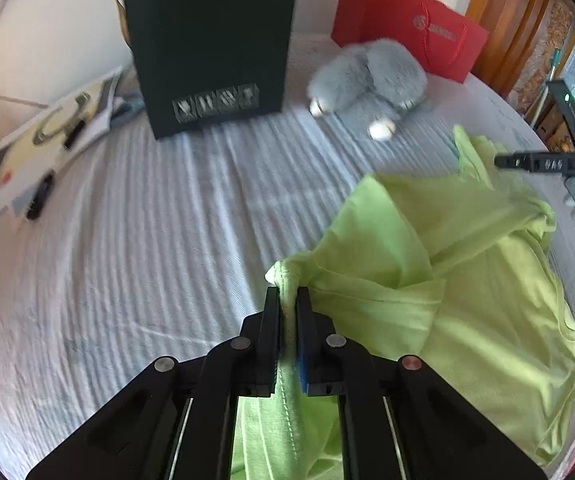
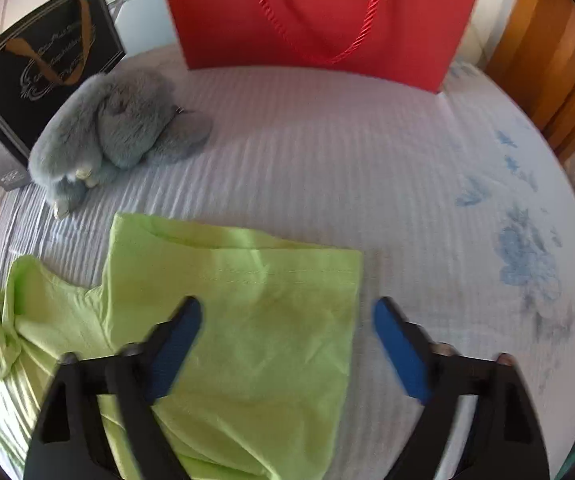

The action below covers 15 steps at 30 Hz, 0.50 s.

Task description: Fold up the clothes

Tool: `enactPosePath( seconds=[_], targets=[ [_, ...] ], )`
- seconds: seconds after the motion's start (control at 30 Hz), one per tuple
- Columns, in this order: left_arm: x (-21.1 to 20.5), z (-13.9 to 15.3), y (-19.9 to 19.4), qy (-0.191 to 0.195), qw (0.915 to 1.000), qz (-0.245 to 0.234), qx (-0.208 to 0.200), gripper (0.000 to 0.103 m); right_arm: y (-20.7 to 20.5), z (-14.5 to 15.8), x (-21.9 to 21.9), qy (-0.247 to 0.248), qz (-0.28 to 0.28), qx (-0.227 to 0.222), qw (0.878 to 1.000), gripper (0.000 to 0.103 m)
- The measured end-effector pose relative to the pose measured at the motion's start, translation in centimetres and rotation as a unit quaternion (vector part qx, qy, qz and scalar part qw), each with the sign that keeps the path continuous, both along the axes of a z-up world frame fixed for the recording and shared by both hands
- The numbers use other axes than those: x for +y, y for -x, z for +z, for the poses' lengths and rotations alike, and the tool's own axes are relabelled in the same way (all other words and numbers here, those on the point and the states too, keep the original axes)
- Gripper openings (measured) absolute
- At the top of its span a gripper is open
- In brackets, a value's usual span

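A lime-green shirt [image 1: 447, 280] lies crumpled on the white ribbed bedspread [image 1: 147, 240]. My left gripper [image 1: 287, 296] is shut on a bunched edge of the shirt, which runs back between its fingers. In the right wrist view a flat folded part of the shirt [image 2: 247, 320] lies under my right gripper [image 2: 287, 312], which is open wide and holds nothing; its left finger is over the cloth, its right finger over the bedspread [image 2: 407, 200]. The right gripper also shows in the left wrist view [image 1: 503, 160] at the shirt's far side.
A black gift bag [image 1: 211, 40] and a red gift bag [image 1: 403, 24] stand at the back of the bed. A grey plush rabbit [image 1: 371, 80] lies between them. Papers with dark small items [image 1: 39, 144] lie at the left. A wooden frame [image 2: 547, 60] stands at the right.
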<state>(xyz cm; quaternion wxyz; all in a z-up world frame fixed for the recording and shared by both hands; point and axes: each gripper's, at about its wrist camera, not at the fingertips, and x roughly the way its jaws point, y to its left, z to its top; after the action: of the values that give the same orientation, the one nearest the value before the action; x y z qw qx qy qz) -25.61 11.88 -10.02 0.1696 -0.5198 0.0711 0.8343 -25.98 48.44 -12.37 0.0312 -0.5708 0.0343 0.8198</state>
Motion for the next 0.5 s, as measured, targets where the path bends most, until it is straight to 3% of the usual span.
enactPosePath(
  seconds=[0.03,0.07,0.23,0.3,0.37,0.5],
  targets=[
    [-0.6,0.5,0.6,-0.001,1.0000,0.008,0.002,0.005,0.2,0.2,-0.6,-0.031,0.008,0.003,0.999,0.017],
    [-1.2,1.0,1.2,-0.001,0.9998,0.017,0.005,0.006,0.4,0.4,-1.1,-0.034,0.021,0.001,0.999,0.001],
    [-6.1,3.8,4.6,0.014,0.9957,0.086,0.033,0.006,1.0,2.7,-1.4,-0.045,0.028,0.046,0.998,0.001],
    [-8.0,4.5,5.8,0.044,0.9918,0.108,0.054,0.006,1.1,3.9,-0.9,-0.059,0.015,0.072,0.996,0.001],
    [-9.6,4.5,7.3,0.075,0.9869,0.124,0.070,0.006,1.3,5.2,-0.6,-0.064,0.002,0.102,0.993,0.001],
    [-11.5,3.8,9.2,0.086,0.9815,0.155,0.071,0.006,1.4,7.1,-1.1,-0.059,0.001,0.150,0.987,0.001]
  ],
)
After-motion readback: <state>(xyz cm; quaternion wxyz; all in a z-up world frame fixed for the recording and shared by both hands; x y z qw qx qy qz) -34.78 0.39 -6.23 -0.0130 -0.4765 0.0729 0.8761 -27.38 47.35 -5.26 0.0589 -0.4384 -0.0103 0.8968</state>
